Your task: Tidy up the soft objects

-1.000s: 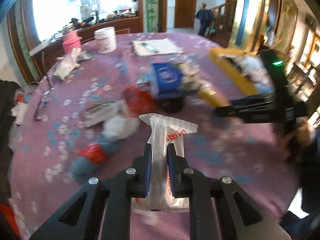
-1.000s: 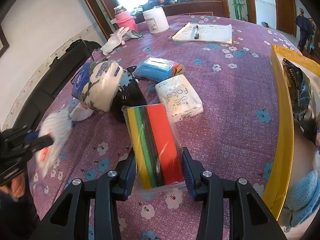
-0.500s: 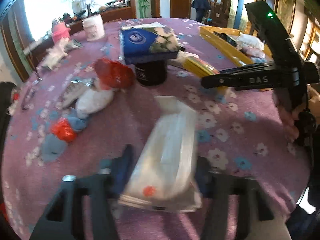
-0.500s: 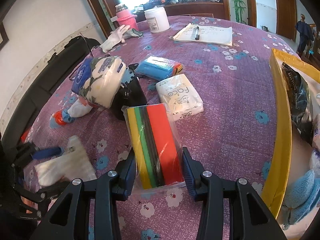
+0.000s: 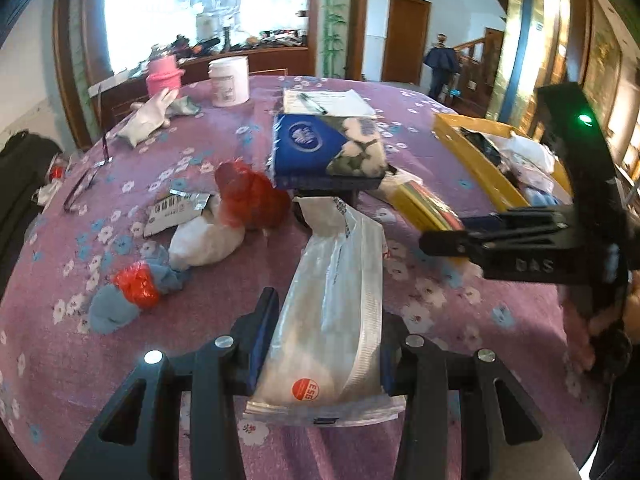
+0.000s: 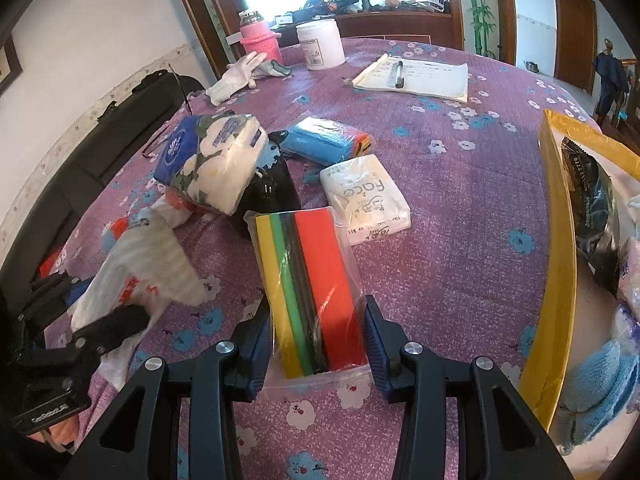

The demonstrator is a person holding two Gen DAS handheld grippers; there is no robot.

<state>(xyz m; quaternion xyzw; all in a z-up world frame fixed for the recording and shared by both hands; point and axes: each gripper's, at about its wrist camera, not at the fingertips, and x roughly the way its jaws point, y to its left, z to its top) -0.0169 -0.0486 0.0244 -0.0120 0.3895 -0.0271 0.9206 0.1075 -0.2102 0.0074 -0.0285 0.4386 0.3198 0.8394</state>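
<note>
I have the left gripper [image 5: 326, 344] over the purple flowered tablecloth [image 5: 440, 320], its jaws closing with a clear plastic tissue pack [image 5: 332, 312] lengthwise between the blue pads [image 5: 264, 332]; both pads sit against the pack's sides, so I read it as gripped. The pack's near end carries a round red sticker, its far end points toward the blue-and-white tissue brick [image 5: 328, 152] perched on a black object. The right gripper [image 6: 318, 344] holds a bagged stack of coloured sponges [image 6: 310, 284], yellow, green, black and orange-red, at a medium width, pads pressed on the bag's sides. Beyond it lie a white "Face" wipe pack [image 6: 366, 200] and a blue sponge bundle [image 6: 326, 142], close together. The yellow bin [image 6: 558, 264] stands at the right edge, with a dark bag and a light blue cloth inside. Left of my tissue pack lie a red mesh bundle [image 5: 250, 196] and a white cloth roll [image 5: 204, 242], touching.
</note>
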